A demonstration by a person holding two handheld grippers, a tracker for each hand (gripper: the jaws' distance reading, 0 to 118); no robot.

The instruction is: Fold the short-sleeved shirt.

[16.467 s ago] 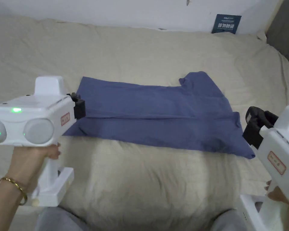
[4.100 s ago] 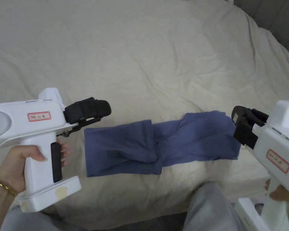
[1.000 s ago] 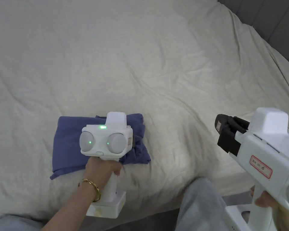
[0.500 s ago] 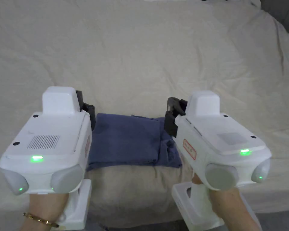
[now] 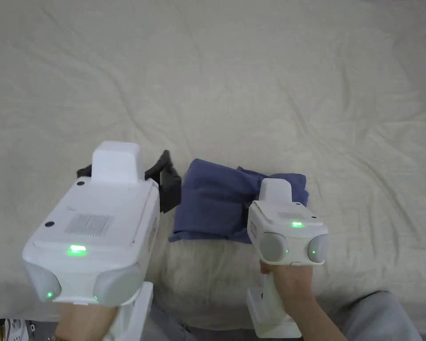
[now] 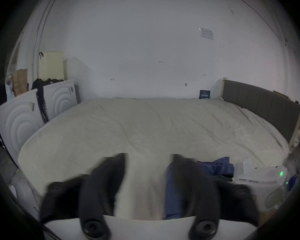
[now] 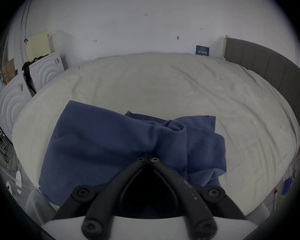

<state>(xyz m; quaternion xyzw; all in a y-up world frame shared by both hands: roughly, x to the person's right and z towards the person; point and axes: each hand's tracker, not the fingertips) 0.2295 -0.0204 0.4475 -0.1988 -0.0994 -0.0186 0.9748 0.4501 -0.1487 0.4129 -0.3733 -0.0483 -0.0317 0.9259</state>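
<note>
The blue short-sleeved shirt (image 5: 212,202) lies folded into a small thick bundle near the front edge of the bed (image 5: 252,89). My left gripper (image 6: 148,159) hovers just left of the bundle, jaws wide open and holding nothing; the shirt (image 6: 215,165) shows past its right jaw. My right gripper (image 7: 148,159) sits on the bundle's near right part with its jaws shut, and the shirt (image 7: 97,139) puckers toward the tips. In the head view its white body (image 5: 287,226) hides the jaws. The bundle's right end is rumpled and uneven.
Cream sheet covers the whole bed. A grey padded headboard (image 7: 270,67) runs along the right side, white cabinets (image 6: 24,115) stand at the left, and a white wall (image 6: 145,44) is behind. A person's grey-clad knee (image 5: 376,315) is at the lower right.
My right gripper has come from the shirt's right edge onto the bundle and shut. My left gripper now stands beside the left edge with jaws spread wide. The head camera tilted down.
</note>
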